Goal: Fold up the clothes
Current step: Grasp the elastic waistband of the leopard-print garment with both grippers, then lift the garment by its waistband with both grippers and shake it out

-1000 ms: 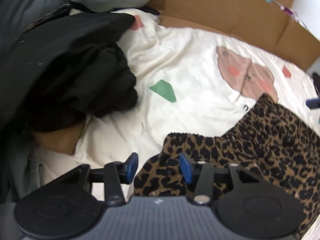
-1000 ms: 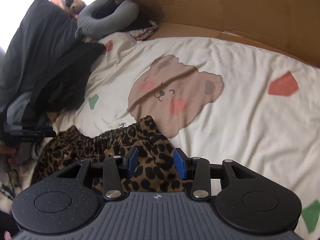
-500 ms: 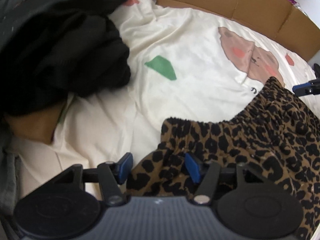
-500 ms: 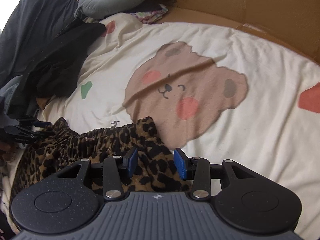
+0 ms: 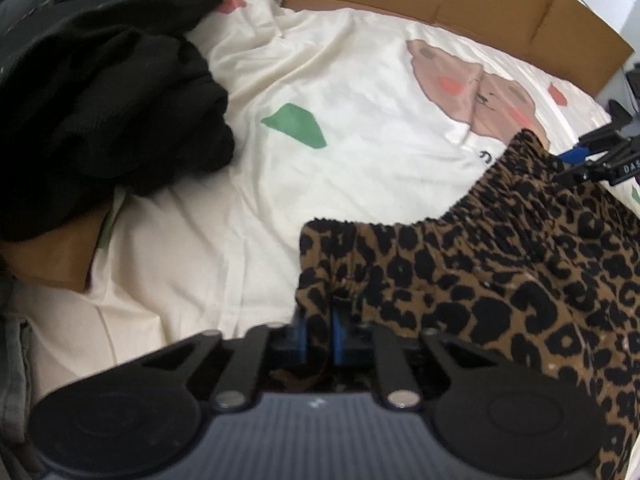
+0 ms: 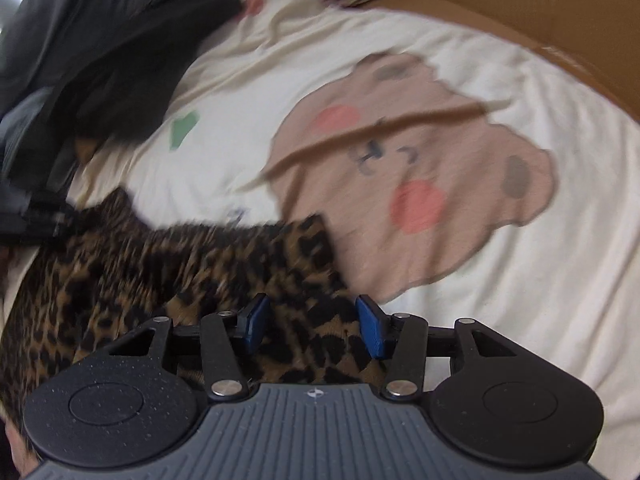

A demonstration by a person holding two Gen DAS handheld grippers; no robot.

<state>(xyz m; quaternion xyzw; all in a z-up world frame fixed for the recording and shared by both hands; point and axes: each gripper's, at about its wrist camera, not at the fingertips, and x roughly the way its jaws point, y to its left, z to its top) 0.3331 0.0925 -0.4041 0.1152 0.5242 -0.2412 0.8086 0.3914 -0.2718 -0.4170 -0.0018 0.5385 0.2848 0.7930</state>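
Left wrist view: the left gripper (image 5: pixel 319 338) is seen clamped on the near corner of the leopard-print garment (image 5: pixel 500 280), which is spread over the cream bedsheet (image 5: pixel 340 92). The right gripper (image 6: pixel 311 327) is held wide apart over its other corner.

Two matching handheld grippers, black and grey

The left gripper (image 5: pixel 318 340) and right gripper (image 6: pixel 312 326) each have blue pads, black linkage arms with silver screws, round black discs, and a ribbed grey body.
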